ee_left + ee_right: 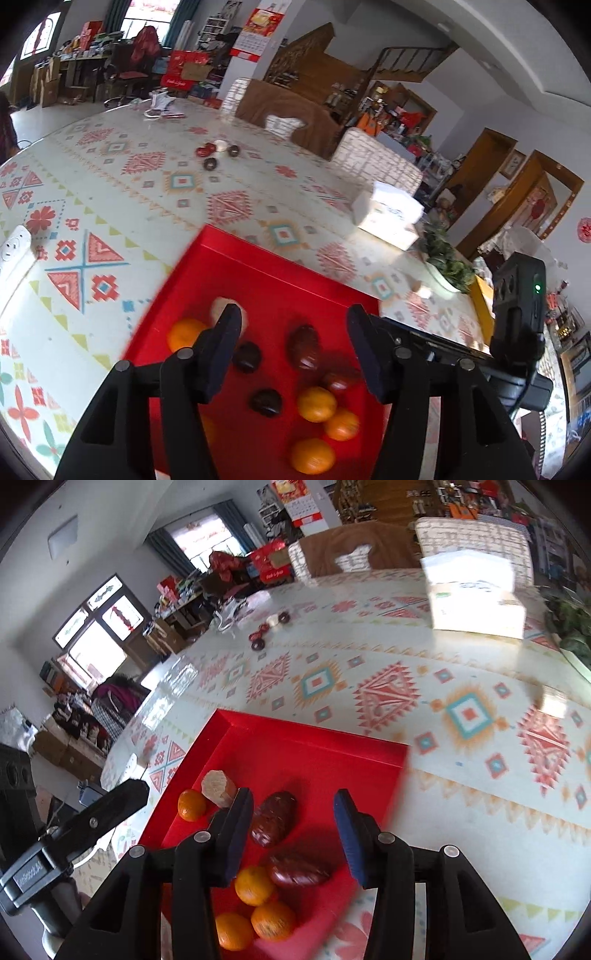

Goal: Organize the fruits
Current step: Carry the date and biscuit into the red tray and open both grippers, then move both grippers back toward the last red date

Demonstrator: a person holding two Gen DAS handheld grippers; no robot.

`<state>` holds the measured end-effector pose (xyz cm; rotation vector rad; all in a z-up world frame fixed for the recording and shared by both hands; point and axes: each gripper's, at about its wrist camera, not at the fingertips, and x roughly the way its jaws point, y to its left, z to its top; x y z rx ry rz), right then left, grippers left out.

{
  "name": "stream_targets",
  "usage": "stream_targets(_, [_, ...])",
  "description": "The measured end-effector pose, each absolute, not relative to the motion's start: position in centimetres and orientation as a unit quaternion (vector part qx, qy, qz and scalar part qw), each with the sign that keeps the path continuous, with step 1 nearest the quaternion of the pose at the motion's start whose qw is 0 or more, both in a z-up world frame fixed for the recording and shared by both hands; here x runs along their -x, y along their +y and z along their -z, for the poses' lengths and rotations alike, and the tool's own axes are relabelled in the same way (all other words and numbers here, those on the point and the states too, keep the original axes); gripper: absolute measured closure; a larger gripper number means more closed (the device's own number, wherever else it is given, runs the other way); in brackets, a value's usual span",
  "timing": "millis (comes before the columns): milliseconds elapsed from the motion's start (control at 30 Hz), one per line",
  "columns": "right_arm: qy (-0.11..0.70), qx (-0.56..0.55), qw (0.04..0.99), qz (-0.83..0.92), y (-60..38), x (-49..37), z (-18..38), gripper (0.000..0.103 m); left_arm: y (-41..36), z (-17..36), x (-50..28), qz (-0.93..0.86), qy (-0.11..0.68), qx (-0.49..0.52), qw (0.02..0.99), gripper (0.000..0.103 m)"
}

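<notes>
Both grippers hang over the red tray (280,280) with their jaws spread wide and nothing between them.

Left gripper (291,325): the fruit sits loose and close together on the tray floor below and between its jaws. A likely slip here, I judge, is that the jaws come down astride two neighbours at once, since the oranges (317,404) under the right jaw touch one another, and a squeeze would roll one away. The round dark fruits (265,403) look smooth and could squirt out of a hard pinch. The pale chunk (221,308) is half hidden behind the left jaw tip, so a blind descent could knock it.

Right gripper (293,803): a long dark-red fruit (274,819) lies just inside its left jaw, another (298,870) lower between the jaws. Both lie slantwise, and I judge that closing along their length would spin them.

Counted in the left view: four oranges plainly, perhaps a fifth hidden by the jaw; two round dark fruits; two long dark-red fruits; one pale chunk. Far ahead of the jaws on the counter (155,206), about four small pieces (216,153) lie apart from the tray.
</notes>
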<state>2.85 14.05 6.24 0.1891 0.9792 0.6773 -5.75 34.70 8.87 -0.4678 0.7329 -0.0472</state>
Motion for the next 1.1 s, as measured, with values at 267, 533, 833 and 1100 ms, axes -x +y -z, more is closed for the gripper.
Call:
stream_targets(267, [0.443, -0.112, 0.840, -0.293, 7.3, -0.2, -6.3, 0.046, 29.2, -9.2, 7.9, 0.068, 0.358, 0.240, 0.900, 0.035])
stream_targets(533, [0.440, -0.148, 0.858, -0.221, -4.9, 2.6, -4.7, 0.046, 23.7, -7.0, 9.3, 0.091, 0.372, 0.280, 0.880, 0.032])
stream_targets(833, [0.416, -0.216, 0.878, -0.093, -20.8, 4.8, -4.3, 0.046, 16.9, -4.8, 8.7, 0.117, 0.405, 0.243, 0.874, 0.032])
stream_targets(1100, [0.412, -0.244, 0.875, -0.071, -23.9, 3.3, -3.4, 0.046, 13.4, -3.6, 8.3, 0.135, 0.429, 0.208, 0.868, 0.032])
